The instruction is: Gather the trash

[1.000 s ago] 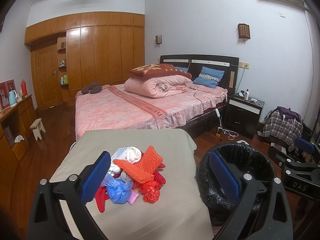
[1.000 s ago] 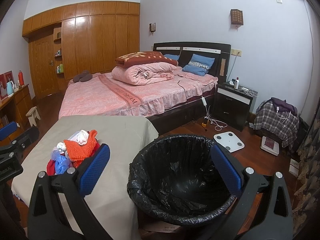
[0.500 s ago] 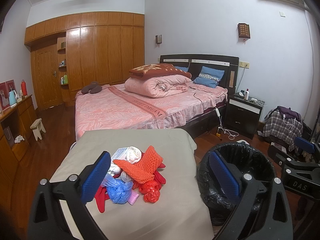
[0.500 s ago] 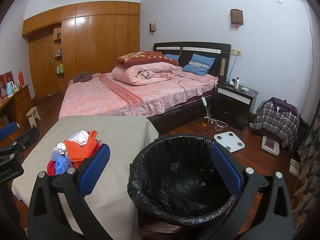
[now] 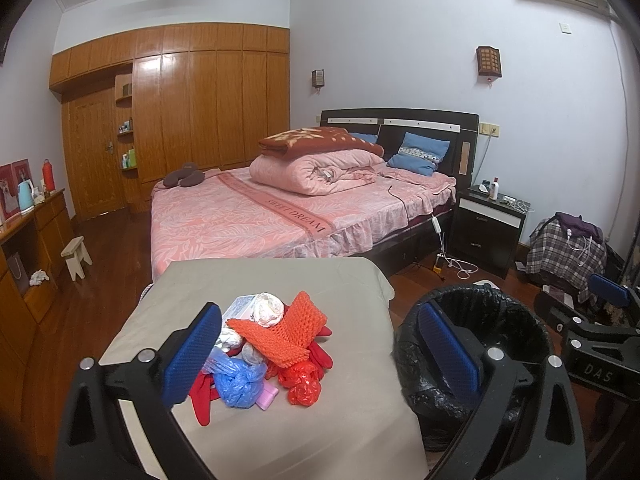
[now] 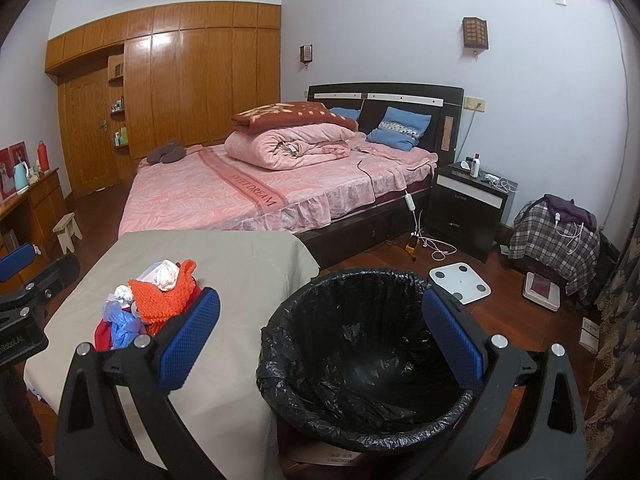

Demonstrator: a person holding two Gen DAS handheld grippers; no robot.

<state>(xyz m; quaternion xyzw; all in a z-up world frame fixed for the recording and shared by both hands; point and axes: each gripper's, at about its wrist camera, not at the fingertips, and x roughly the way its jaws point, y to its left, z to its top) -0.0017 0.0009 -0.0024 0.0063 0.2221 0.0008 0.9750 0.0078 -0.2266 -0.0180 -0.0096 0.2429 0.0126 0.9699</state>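
Nothing has moved since the earlier frames: your two grippers hang where they were, and the pile and bin lie as before. The pink-quilted bed [image 5: 280,216] fills the far room in both views, its cover printed with a leaf pattern, rolled bedding stacked near the dark headboard. In front of it stands the table [image 5: 320,432] under a smooth beige cloth. Your right view looks straight down into the round bin [image 6: 360,360], lined with a crinkled, glossy black bag and empty as far as you can see; it stands just beside the table's right edge. Only that view shows the white bathroom scale [image 6: 460,282] on the wooden floor beyond the bin. Your left view, instead, shows the trash pile [image 5: 272,356] fully: it sits on the near middle of the table, with an orange foam net [image 5: 282,330] of dimpled mesh on top, a knotted blue plastic bag [image 5: 238,384] and a crumpled red plastic bag [image 5: 304,384] at the front, white wads of tissue behind. Your left gripper [image 5: 320,354] is spread wide and empty, the pile showing between its ribbed blue pads. Your right gripper [image 6: 320,340] is equally wide and empty, framing the bin's mouth.
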